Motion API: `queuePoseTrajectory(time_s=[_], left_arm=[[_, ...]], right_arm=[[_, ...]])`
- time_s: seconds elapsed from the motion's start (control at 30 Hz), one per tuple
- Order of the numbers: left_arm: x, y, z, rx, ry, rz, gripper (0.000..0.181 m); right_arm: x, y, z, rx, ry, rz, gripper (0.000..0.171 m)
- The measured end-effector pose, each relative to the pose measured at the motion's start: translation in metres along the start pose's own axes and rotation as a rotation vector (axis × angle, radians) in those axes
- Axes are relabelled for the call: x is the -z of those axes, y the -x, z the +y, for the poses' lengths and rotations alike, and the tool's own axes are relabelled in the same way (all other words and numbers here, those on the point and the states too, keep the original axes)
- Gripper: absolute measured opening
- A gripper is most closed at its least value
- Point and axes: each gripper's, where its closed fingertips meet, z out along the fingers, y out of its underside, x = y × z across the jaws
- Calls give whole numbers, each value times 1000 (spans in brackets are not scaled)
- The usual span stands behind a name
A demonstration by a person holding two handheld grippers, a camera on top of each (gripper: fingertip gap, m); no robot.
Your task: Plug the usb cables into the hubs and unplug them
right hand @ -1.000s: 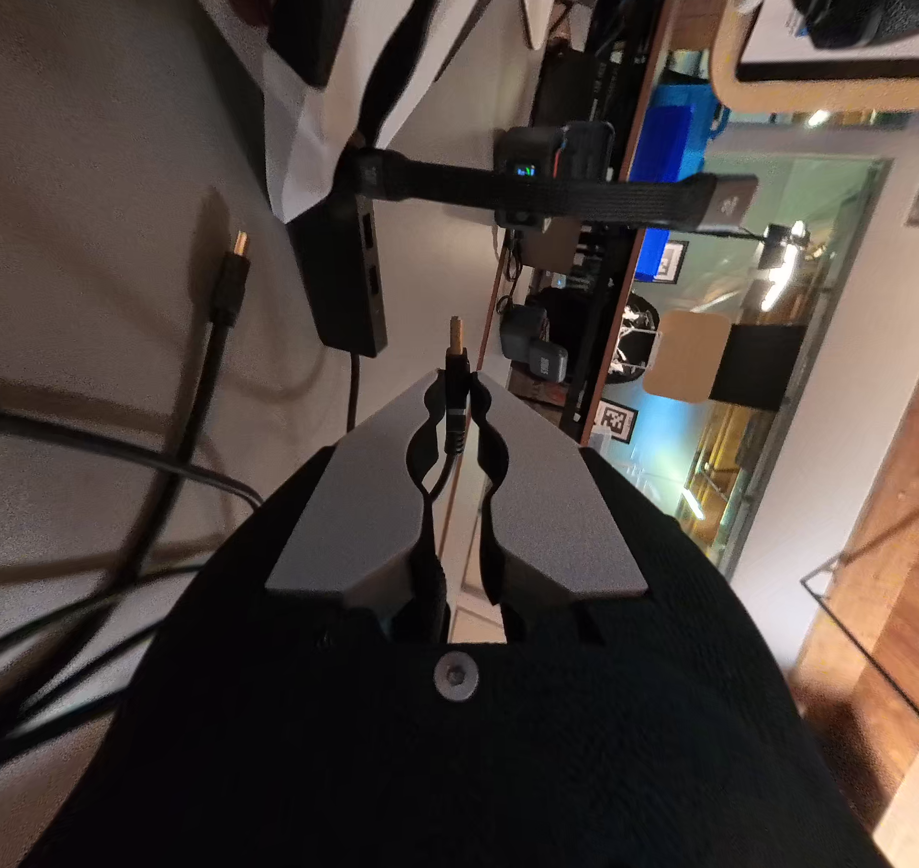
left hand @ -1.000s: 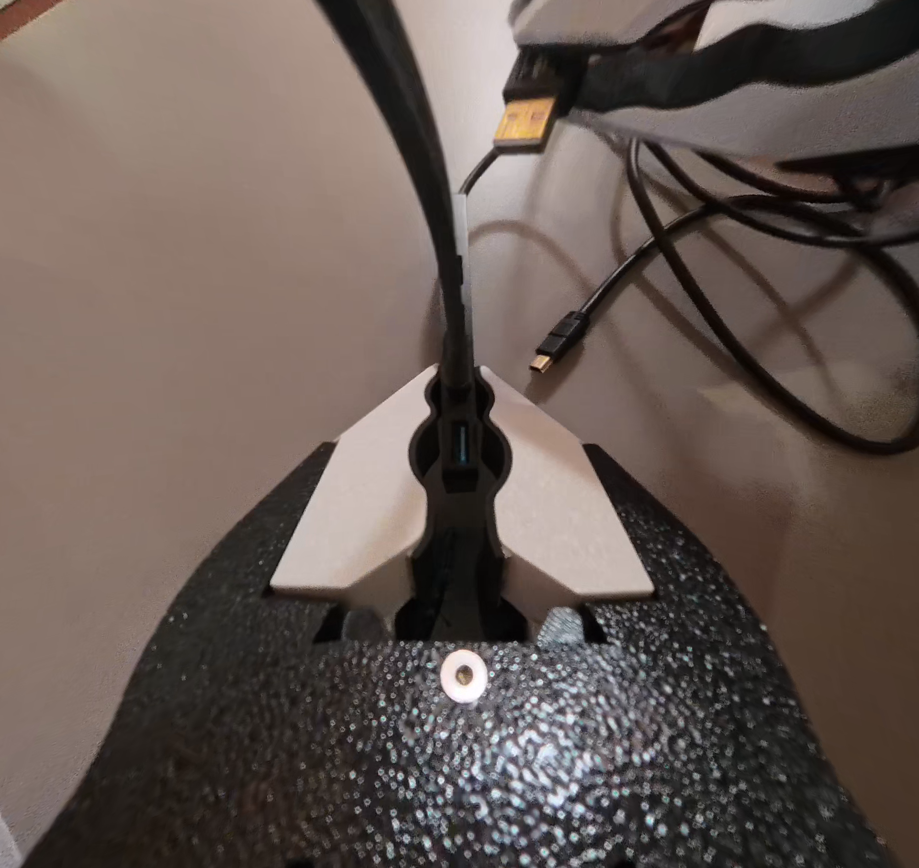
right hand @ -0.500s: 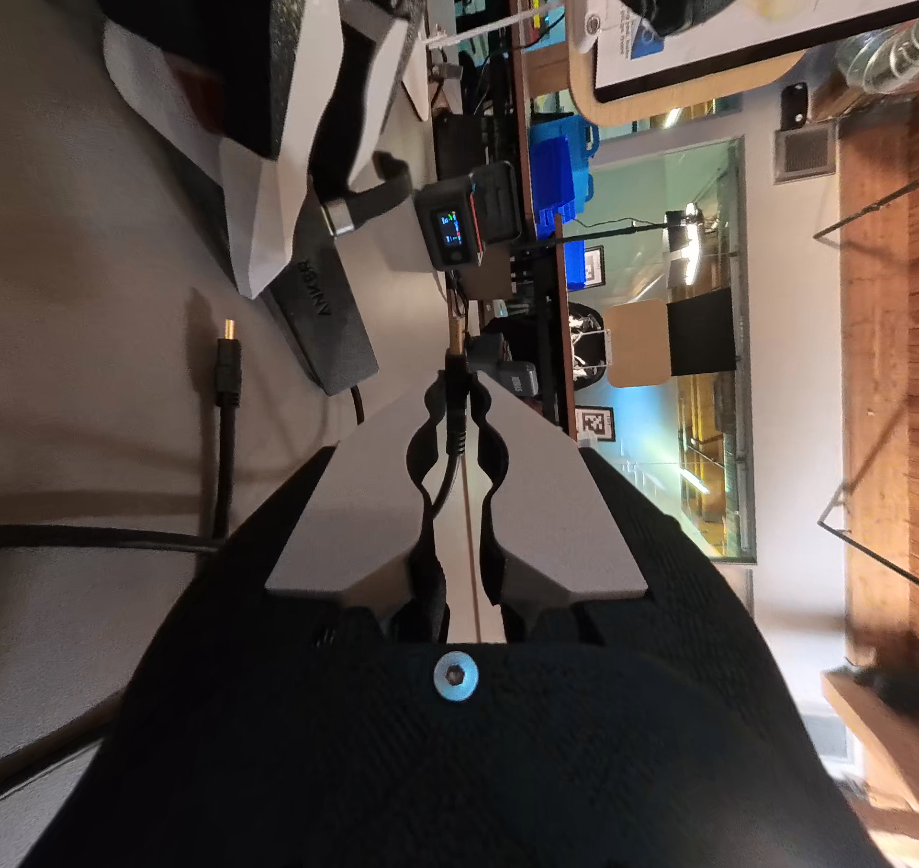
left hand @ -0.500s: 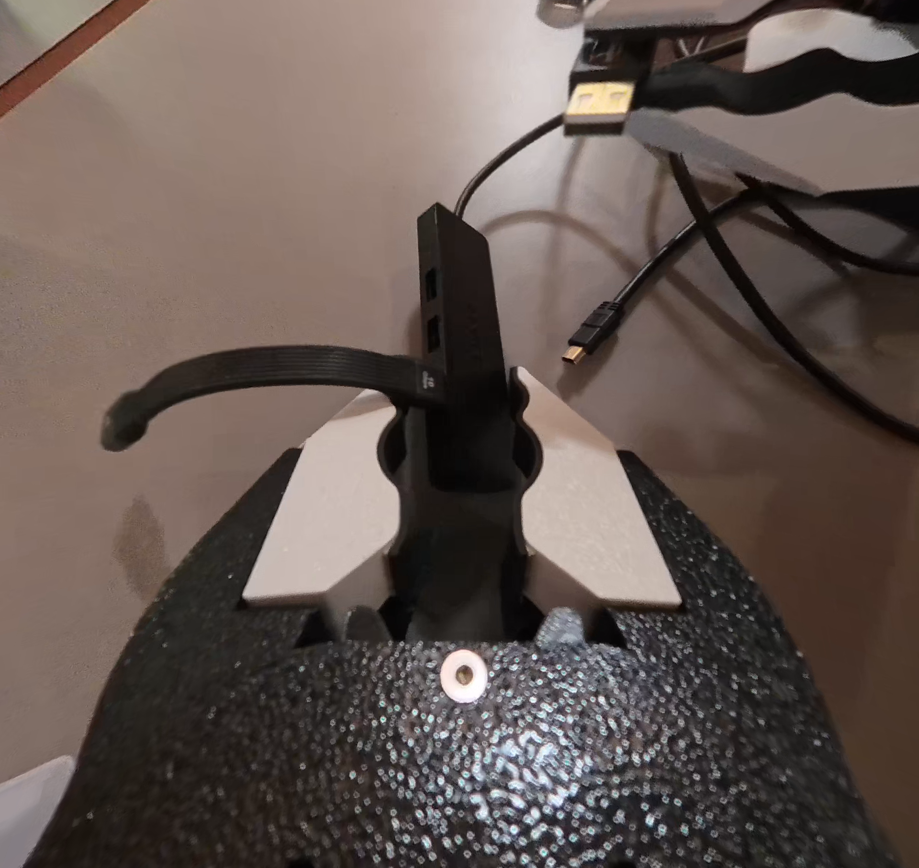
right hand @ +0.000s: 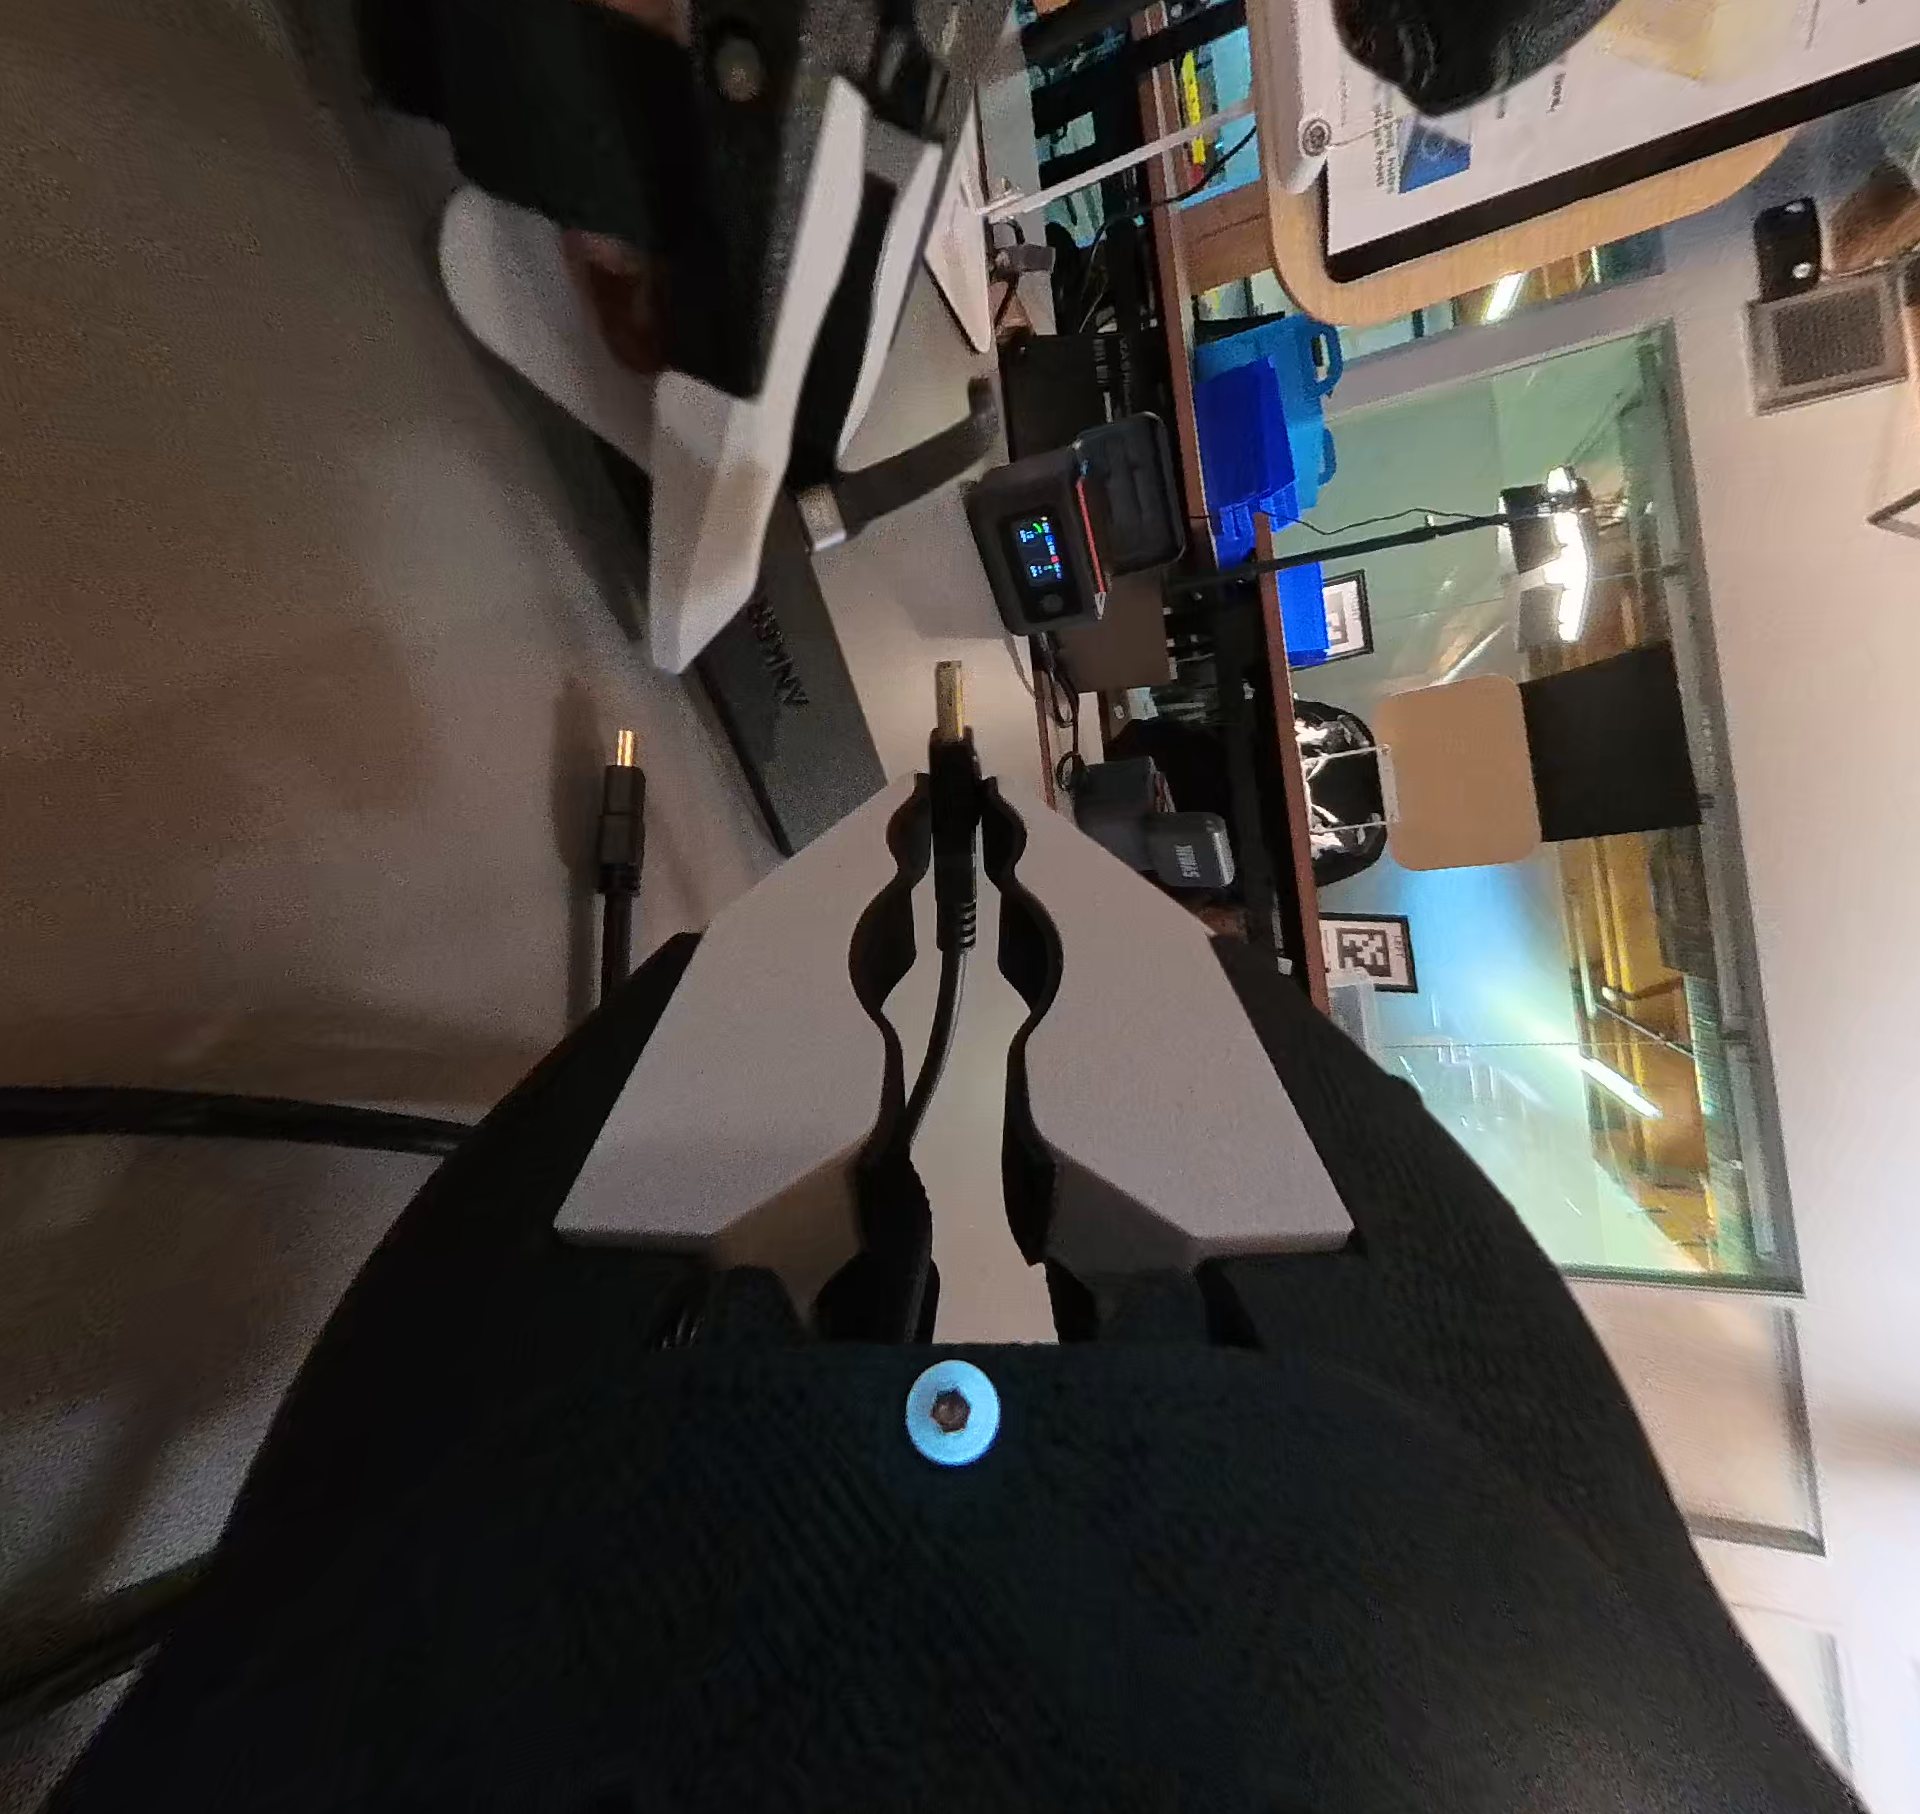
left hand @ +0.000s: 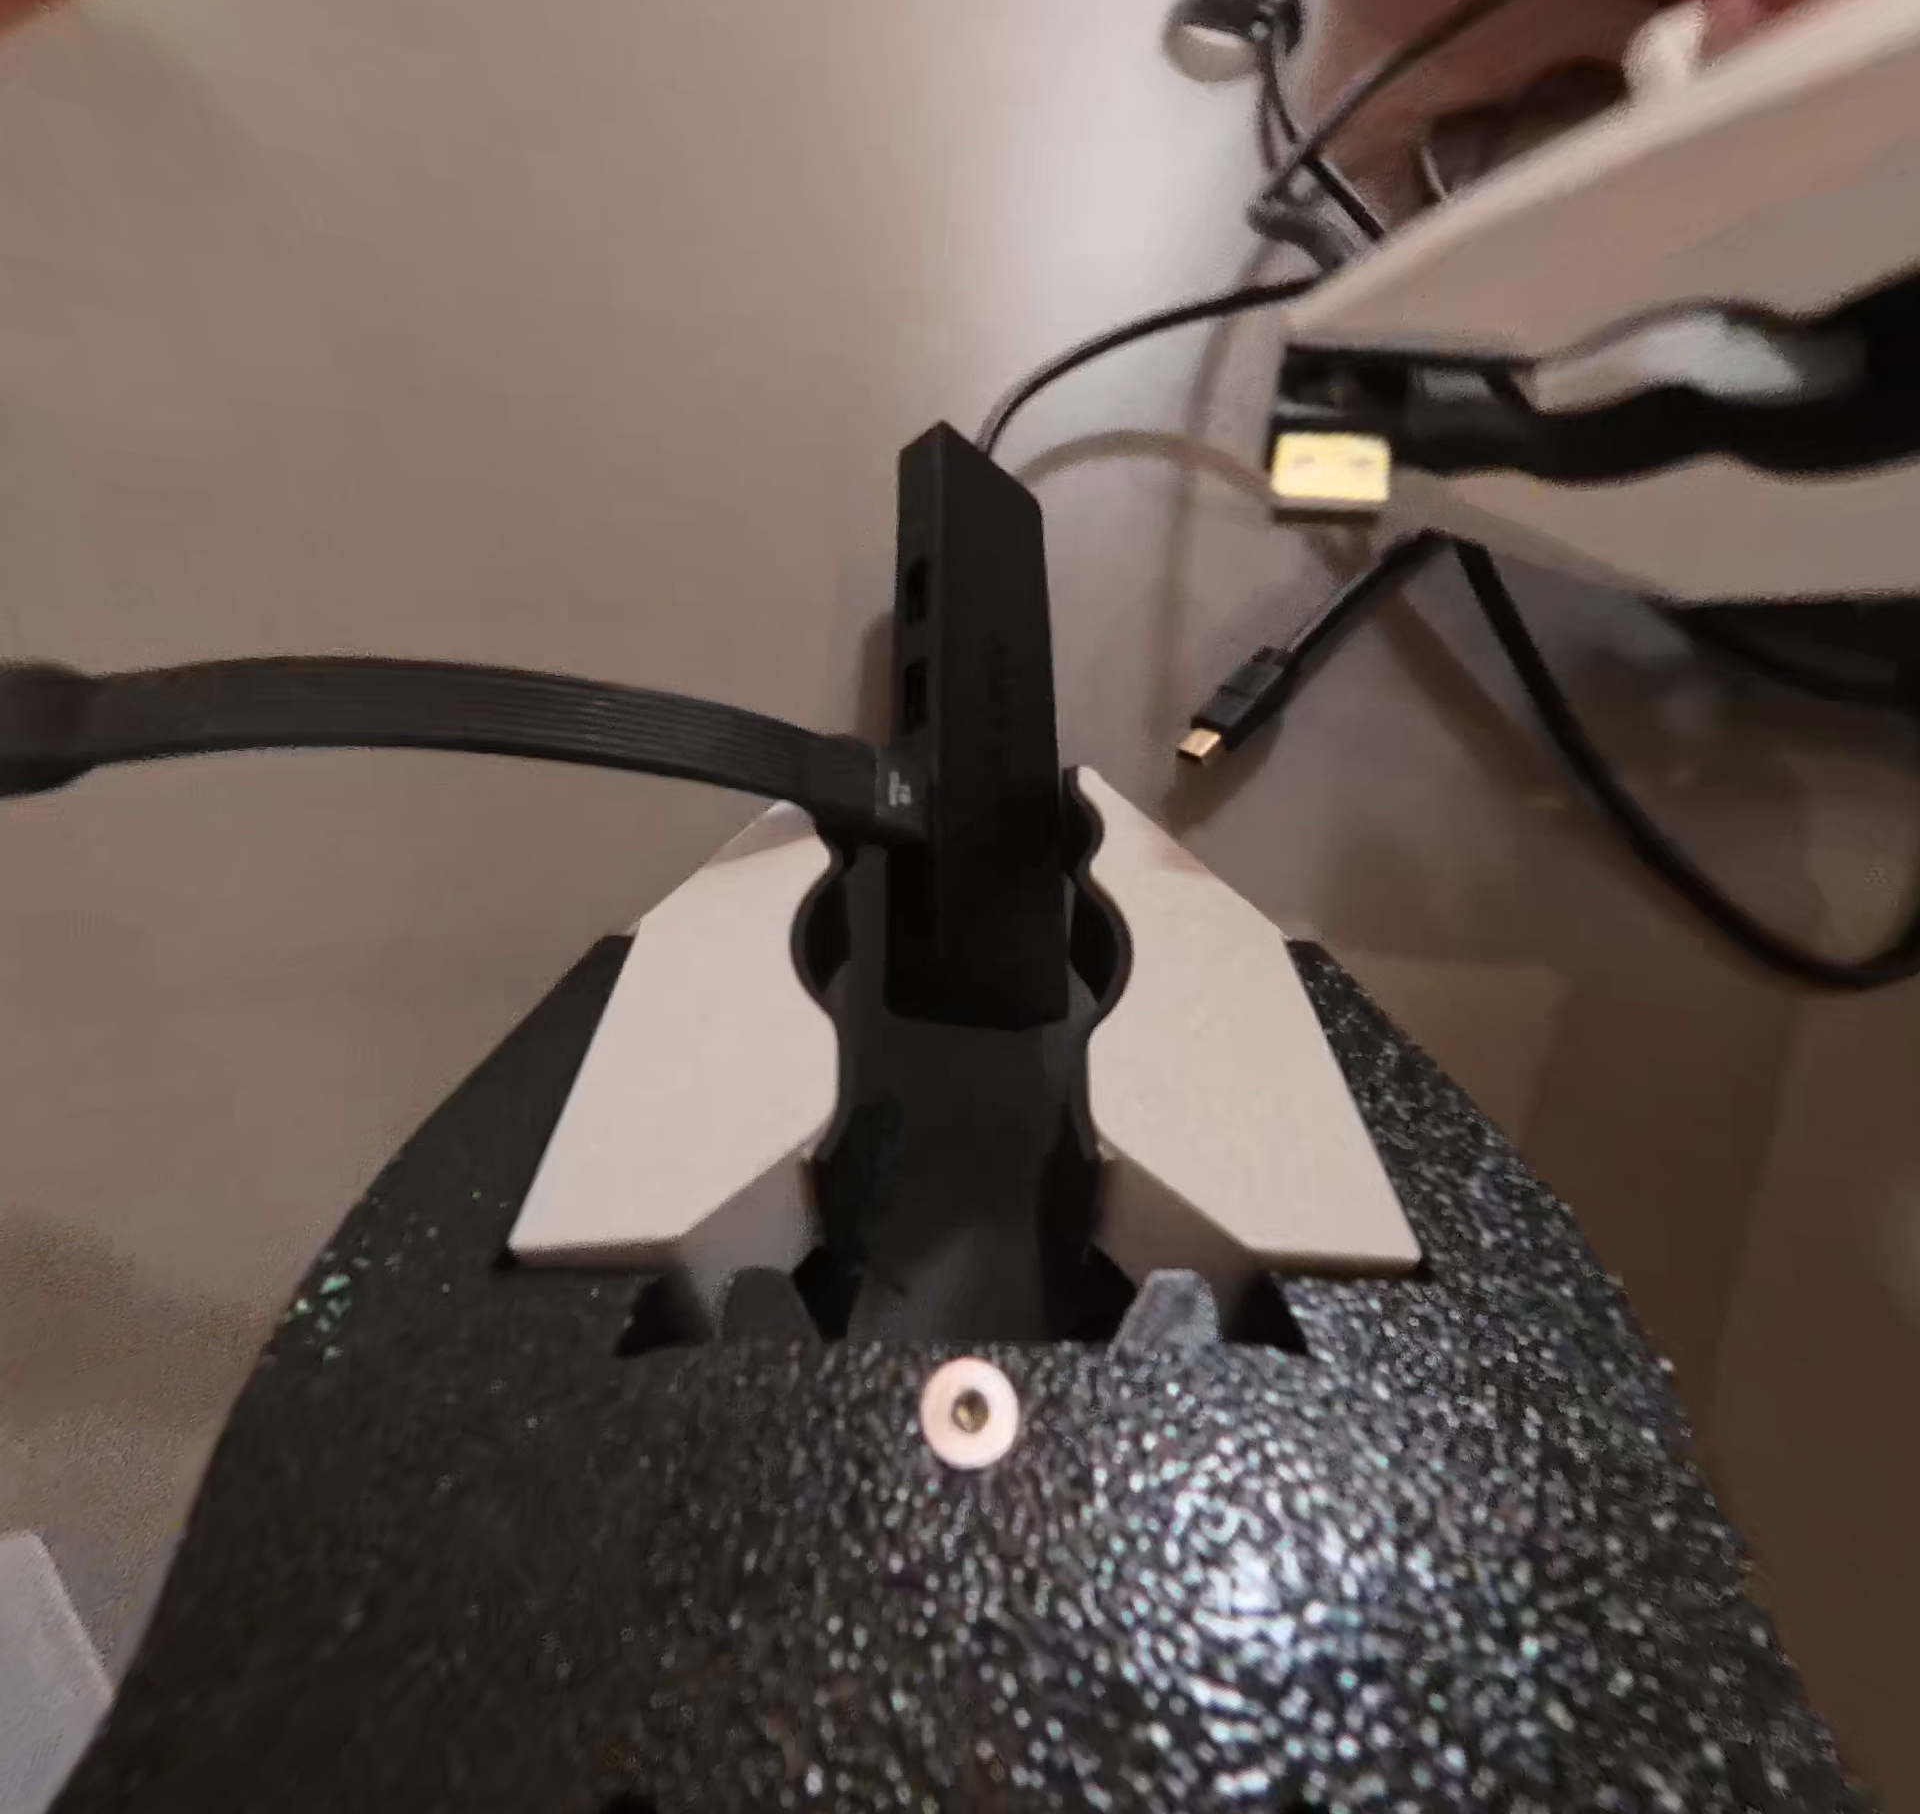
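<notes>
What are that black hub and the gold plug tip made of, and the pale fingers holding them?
The USB hub looks like matte black plastic: dull, with moulded edges. The USB-A plug has a gold-coloured metal shell, shiny; probably plating, though the blur leaves that open. The left gripper has pale grey fingers that look like smooth matte plastic, possibly printed, on a speckled, rough black body.
</notes>
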Motion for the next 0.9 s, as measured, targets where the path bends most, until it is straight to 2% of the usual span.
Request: queuePoseTrajectory(time_s=[0.13,0.27,0.43,0.53,0.67,0.77,0.9], left_arm=[[20,-2,11,264,120,8,42],[47,-11,38,194,330,-82,44],[57,-24,41,89,396,-86,43],[63,-45,46,88,427,10,43],[68,-53,62,120,490,55,49],[70,-55,63,179,472,54,69],[88,-44,83,255,553,-115,82]], right_arm=[[-2,-1,3,-21,13,1,7],[0,-7,3,-79,-9,6,7],[3,-12,4,-146,-36,-4,7],[4,-10,4,-148,-43,-24,7],[9,11,-14,-61,-121,-135,7],[15,30,-37,47,-163,-212,7],[9,44,-43,231,-86,-186,7]])
